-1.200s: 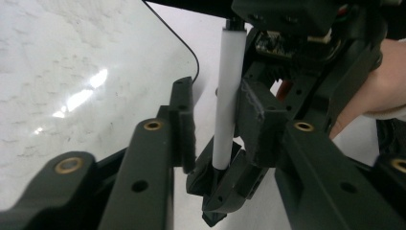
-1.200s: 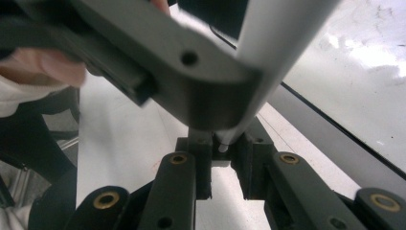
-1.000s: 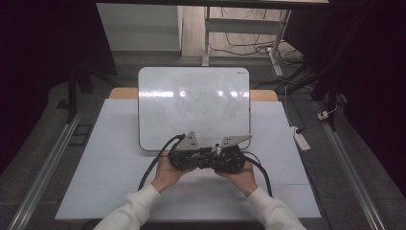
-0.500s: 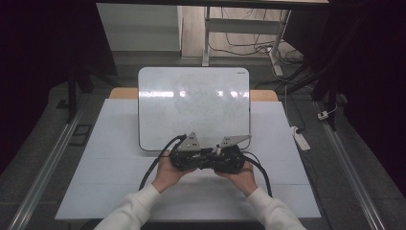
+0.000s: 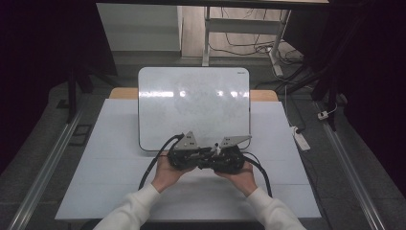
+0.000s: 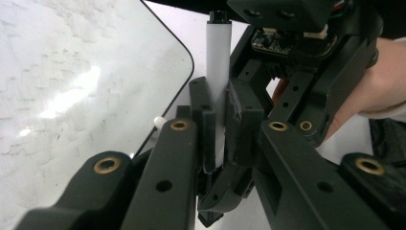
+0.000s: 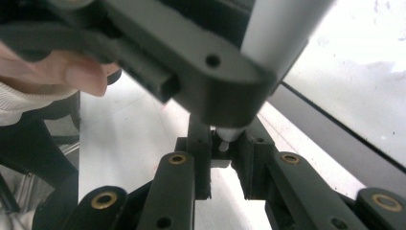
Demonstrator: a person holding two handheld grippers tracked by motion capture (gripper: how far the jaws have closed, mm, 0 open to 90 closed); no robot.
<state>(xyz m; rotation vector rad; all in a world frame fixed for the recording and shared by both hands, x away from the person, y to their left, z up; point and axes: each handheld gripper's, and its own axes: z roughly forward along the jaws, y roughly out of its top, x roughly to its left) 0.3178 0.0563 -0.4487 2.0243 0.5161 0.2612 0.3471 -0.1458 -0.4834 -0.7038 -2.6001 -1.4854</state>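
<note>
A person's hands hold my two grippers nose to nose just in front of a whiteboard (image 5: 194, 105) that lies on the white table (image 5: 105, 163). In the left gripper view my left gripper (image 6: 220, 120) is shut on a white marker (image 6: 217, 62) with a black end, which stands upright between the pads. Beyond it are the right gripper's body and the hand that holds it. In the right gripper view my right gripper (image 7: 225, 153) is closed around the marker's small white end (image 7: 226, 135), under the left gripper's body. From above, the left gripper (image 5: 209, 157) and right gripper (image 5: 206, 159) overlap.
The whiteboard's rounded front corner (image 6: 184, 52) is close beside the jaws. Black cables (image 5: 153, 167) trail from both grippers toward the table's front edge. A white power strip (image 5: 301, 139) lies on the floor at the right, and metal rails run along both sides.
</note>
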